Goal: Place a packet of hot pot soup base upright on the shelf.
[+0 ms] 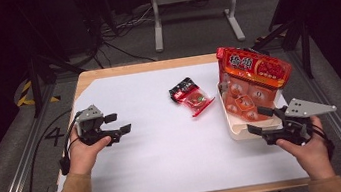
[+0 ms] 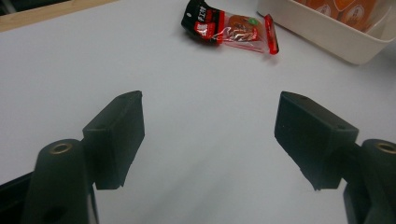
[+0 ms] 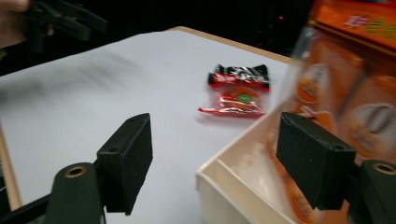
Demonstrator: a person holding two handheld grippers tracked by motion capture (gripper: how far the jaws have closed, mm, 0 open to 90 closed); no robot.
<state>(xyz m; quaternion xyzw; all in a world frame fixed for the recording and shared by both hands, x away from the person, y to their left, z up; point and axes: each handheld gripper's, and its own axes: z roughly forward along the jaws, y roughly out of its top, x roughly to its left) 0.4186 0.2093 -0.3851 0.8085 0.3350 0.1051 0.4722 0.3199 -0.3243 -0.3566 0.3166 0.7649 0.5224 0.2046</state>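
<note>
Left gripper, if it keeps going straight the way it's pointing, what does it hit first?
Probably the small snack packet: bare white table sheet lies ahead of the open left gripper, then the packet, slightly right of centre.

A wooden surface (image 1: 84, 78) stands here, nearly all of it covered by a white sheet (image 1: 165, 142), with bare wood showing along its edges. Directly on the sheet lie a small red and black snack packet (image 1: 191, 96) and a cream plastic bin (image 1: 256, 130). The packet rests flat, near the bin's left side but apart from it.
</note>
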